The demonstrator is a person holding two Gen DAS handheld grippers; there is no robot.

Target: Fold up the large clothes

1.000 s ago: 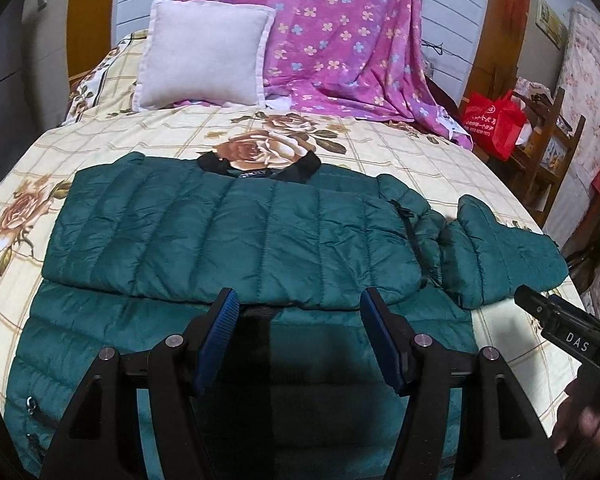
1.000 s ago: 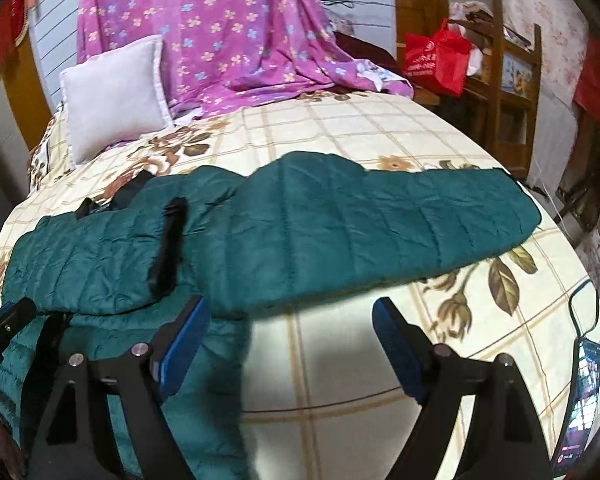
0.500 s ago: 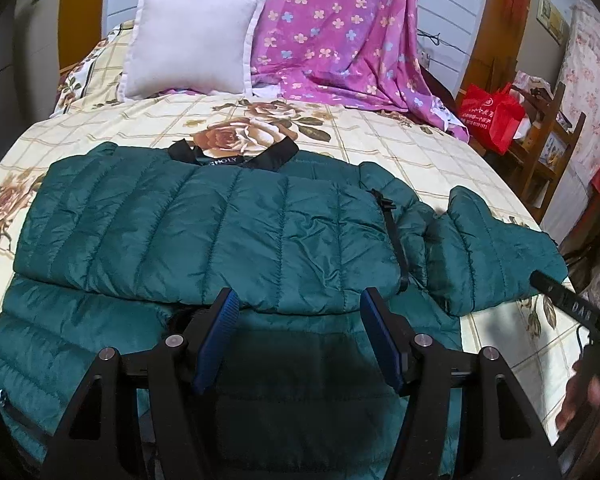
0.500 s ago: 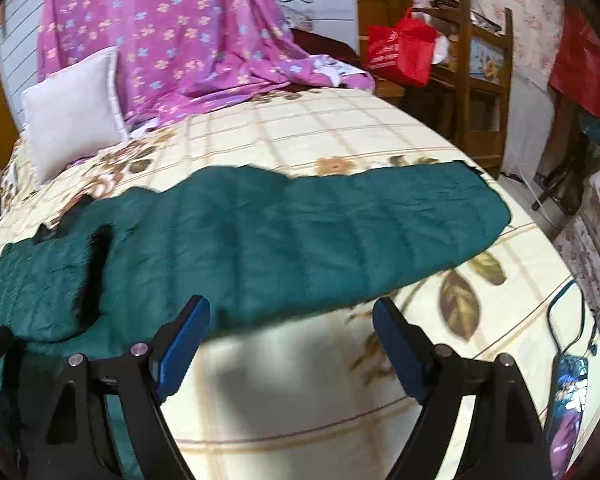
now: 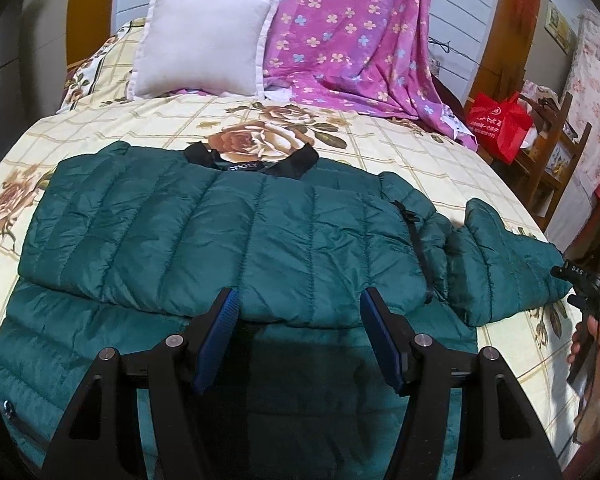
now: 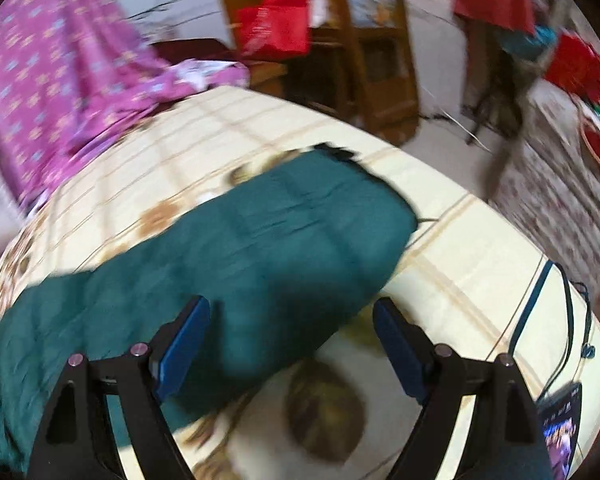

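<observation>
Left wrist: jacket [image 5: 228,240] flat across bed [image 5: 400,148], one sleeve [image 5: 504,264] out toward bed's right edge. Left gripper [image 5: 300,340] over hem, fingers apart, empty.
Right wrist, blurred: right gripper [image 6: 288,344] above sleeve [image 6: 260,248], fingers wide apart, nothing held; bare bed beyond cuff.

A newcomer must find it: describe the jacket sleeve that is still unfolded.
On the floral bed sheet lies a green puffer jacket. Its unfolded sleeve sticks out sideways towards the red bag, flat on the sheet; the other already lies across the body.
</observation>
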